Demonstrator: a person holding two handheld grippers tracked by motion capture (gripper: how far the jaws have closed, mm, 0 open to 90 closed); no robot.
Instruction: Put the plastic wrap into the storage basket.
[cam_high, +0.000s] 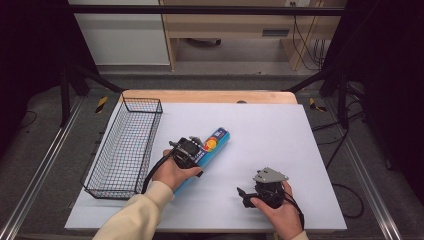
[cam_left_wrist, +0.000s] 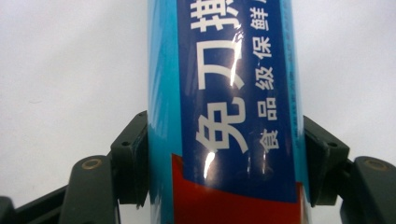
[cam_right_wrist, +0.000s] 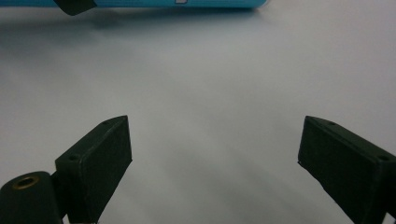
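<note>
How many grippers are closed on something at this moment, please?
1. The left gripper is shut on the blue box near the table's middle, right of the wire basket. The right gripper is open above the bare white table.

A long, narrow blue box lies flat on the white table, running diagonally from near the table's middle back toward the person, with the wire basket well apart to its left. Its far end carries a round red and yellow mark, and up close the box shows a glossy dark blue panel with white Chinese characters, light blue edges and a red band at the near end. The left gripper has its 2 jaws pressed against the box's 2 long sides.
</note>
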